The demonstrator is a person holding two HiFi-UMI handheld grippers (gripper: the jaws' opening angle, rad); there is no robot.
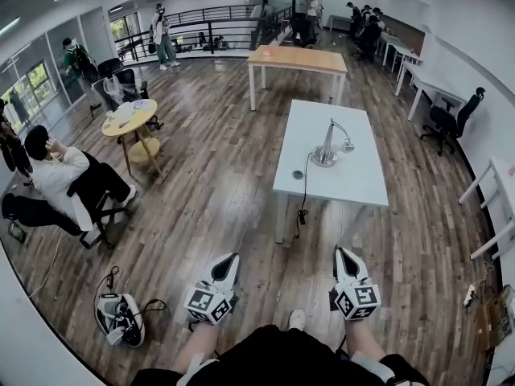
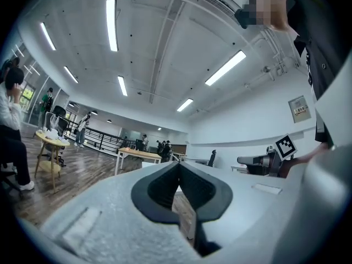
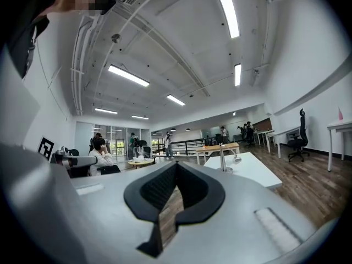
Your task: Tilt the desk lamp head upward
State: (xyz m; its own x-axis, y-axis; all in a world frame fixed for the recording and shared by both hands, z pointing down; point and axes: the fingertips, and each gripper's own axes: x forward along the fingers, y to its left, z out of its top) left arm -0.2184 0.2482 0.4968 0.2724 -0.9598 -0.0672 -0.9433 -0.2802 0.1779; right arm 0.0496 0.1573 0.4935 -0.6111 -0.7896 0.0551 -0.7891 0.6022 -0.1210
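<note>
Both tongs were shut together w/ nothing btwn them: left tongs [image 1: 232, 257] & right tongs [image 1: 342, 253] pointed level, side by side, low in front of the person, over the wood floor [image 1: 225, 191]. Desk lamp [image 1: 328, 145] stood on the white counter [image 1: 354, 185], well ahead of both.

Left gripper [image 1: 216, 288] and right gripper [image 1: 352, 284] point forward, level, jaws closed, empty.

Desk lamp [image 1: 326, 146] standing on near table [image 1: 348, 182], toward its middle; cord [image 1: 304, 193] hanging off front-left edge; long table [image 1: 298, 58] lying behind; round table [image 1: 127, 121] sitting well left.
</note>
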